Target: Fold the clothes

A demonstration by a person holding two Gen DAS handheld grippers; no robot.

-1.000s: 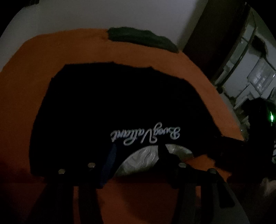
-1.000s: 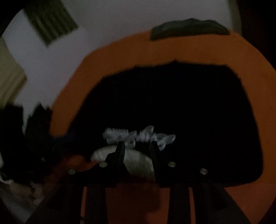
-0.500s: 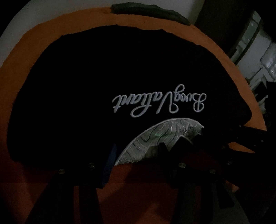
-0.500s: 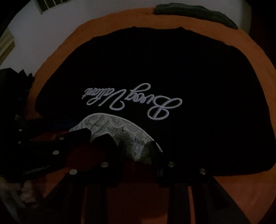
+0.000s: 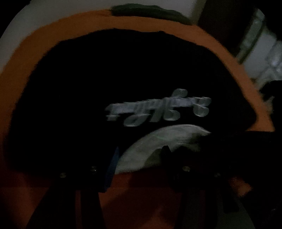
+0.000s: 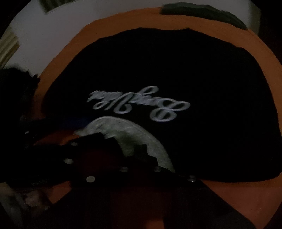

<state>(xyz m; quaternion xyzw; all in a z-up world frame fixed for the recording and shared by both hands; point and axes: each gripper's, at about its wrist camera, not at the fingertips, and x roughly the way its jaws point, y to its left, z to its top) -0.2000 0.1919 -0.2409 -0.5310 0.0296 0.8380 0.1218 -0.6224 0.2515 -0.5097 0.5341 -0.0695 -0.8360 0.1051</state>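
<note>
Lying flat on the orange worktop (image 5: 44,45): a black shirt (image 5: 123,74).
Left claw (image 5: 139,155) stands half-wide over its pale collar patch (image 5: 158,141); right claw (image 6: 131,146), just closed, meets that patch.

Matt black cloth garment (image 6: 176,67), matt orange cloth cover (image 6: 88,38)

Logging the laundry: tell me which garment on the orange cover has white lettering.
The black shirt, spread flat in the middle, bears white script; the dark green garment at the far edge shows none.
</note>
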